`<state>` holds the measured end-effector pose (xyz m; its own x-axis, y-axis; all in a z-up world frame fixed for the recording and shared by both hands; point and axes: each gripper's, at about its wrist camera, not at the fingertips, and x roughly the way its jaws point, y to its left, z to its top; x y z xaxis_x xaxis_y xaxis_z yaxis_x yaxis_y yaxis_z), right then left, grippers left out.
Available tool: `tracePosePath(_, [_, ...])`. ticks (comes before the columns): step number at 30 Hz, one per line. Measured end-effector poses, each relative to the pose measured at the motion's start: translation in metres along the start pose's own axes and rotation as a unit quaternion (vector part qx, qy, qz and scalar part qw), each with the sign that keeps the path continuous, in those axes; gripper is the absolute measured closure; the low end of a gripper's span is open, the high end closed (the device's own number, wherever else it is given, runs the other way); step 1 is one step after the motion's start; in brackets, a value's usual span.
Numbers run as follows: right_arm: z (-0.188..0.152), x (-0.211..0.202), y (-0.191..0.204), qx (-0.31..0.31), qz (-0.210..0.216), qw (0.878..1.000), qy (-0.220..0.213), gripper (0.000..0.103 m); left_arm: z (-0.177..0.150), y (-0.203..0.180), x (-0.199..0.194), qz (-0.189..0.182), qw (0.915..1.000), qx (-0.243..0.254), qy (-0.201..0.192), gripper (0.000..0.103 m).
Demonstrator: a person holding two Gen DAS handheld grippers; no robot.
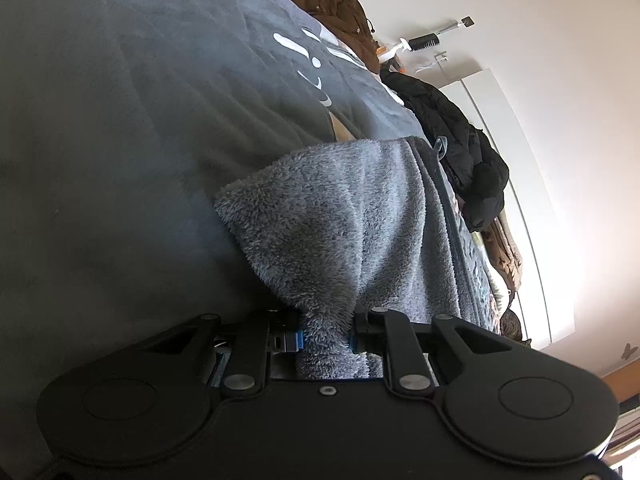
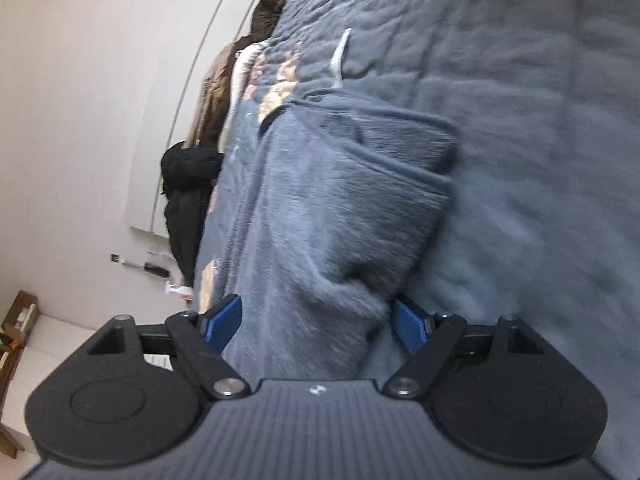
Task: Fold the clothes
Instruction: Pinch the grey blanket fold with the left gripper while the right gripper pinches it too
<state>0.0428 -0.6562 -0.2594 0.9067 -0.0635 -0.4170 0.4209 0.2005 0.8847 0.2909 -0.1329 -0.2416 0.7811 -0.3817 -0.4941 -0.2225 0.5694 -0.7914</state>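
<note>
Pinching a bunched corner of a fluffy grey fleece garment (image 1: 340,216), the left gripper (image 1: 324,340) has its blue pads pressed tight on the fabric. The garment lies folded on a dark grey bedspread (image 1: 120,140), near the bed's far edge where a black jacket (image 1: 452,128) and brown coat (image 1: 336,4) are piled. The right gripper (image 2: 318,324) is spread wide, its blue pads (image 2: 222,322) either side of the fleece, not squeezing it. A cat (image 2: 270,4) rests at the bed's far corner.
</note>
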Motion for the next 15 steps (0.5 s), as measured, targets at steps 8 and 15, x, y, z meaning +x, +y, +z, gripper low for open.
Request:
tracePosePath(8, [0.001, 0.025, 0.011, -0.017, -0.008, 1.0, -0.022, 0.013, 0.001, 0.002, 0.001, -0.003, 1.0, -0.008, 0.004, 0.085])
tracePosePath(15, [-0.006, 0.036, 0.018, -0.041, -0.057, 0.997, -0.039, 0.084, 0.002, 0.002, 0.001, -0.002, 0.9999, -0.015, 0.004, 0.085])
